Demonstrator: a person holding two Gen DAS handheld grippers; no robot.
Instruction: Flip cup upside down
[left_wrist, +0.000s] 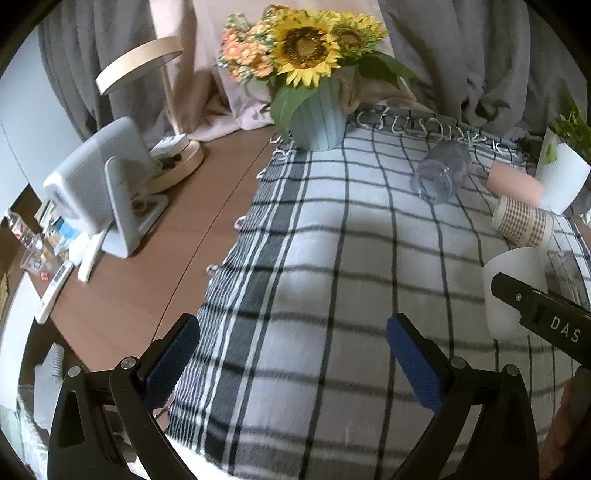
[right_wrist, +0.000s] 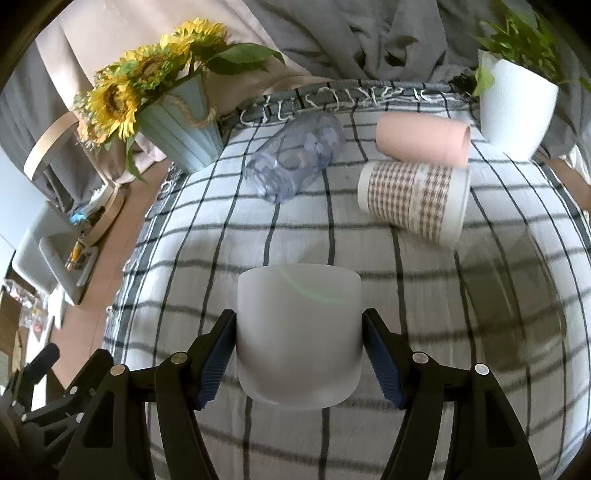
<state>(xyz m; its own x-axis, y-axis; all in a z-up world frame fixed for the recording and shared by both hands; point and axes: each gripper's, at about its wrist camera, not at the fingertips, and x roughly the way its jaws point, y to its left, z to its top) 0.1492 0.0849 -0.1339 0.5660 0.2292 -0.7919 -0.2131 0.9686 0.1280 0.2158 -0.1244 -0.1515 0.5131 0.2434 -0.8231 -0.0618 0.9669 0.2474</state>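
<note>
cups: 4 (right_wrist: 298, 343) | flower pots: 2 (right_wrist: 181, 129) | hand-held grippers: 2 (right_wrist: 299, 354)

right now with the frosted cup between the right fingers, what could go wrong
1. The frosted cup is smooth and held only at its sides by the right gripper; it may slip while being turned.
2. The clear cup, checkered cup and pink cup lie on their sides just ahead; a wide swing could knock or roll them.
3. The checked cloth looks soft, so the cup may settle tilted.
</note>
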